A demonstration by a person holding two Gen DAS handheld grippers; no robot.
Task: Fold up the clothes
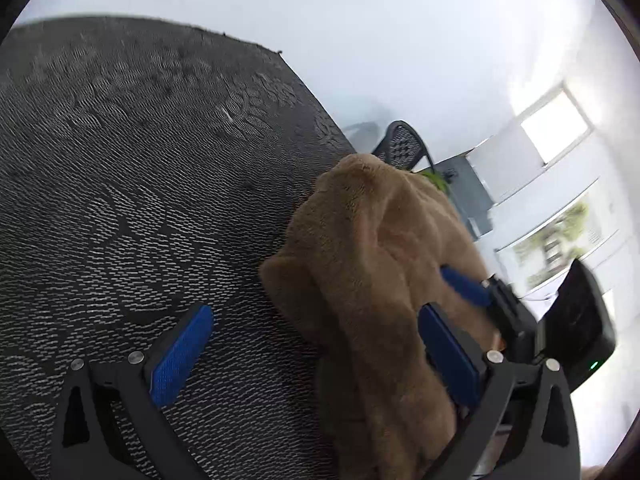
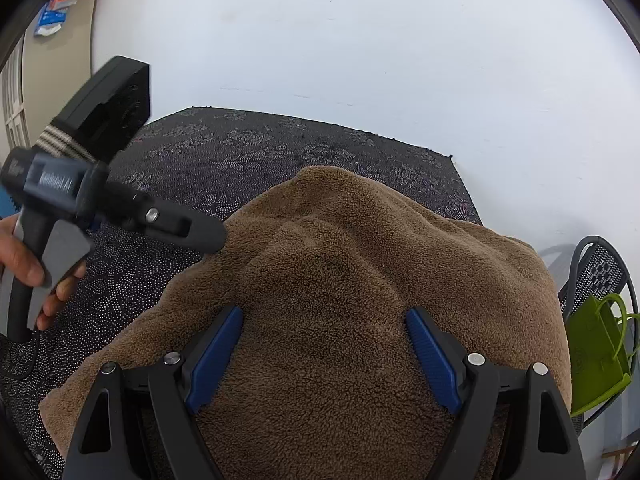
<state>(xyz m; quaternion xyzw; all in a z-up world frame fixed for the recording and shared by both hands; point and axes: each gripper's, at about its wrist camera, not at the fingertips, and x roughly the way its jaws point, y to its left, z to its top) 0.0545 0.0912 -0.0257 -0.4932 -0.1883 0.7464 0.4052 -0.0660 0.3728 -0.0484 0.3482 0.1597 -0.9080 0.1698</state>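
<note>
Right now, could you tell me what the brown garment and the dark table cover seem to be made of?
Brown garment: apparently fleece or plush, matte, judging by its fuzzy nap and soft rounded folds. Table cover: probably woven or printed fabric, dark with pale dotted flower patterns; which, I cannot tell.

Brown fleece garment (image 2: 340, 280) — bunched, tabletop

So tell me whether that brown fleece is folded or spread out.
Neither: the brown fleece lies bunched in a rumpled heap on the dark patterned cloth, with ridges and no neat edges.
</note>
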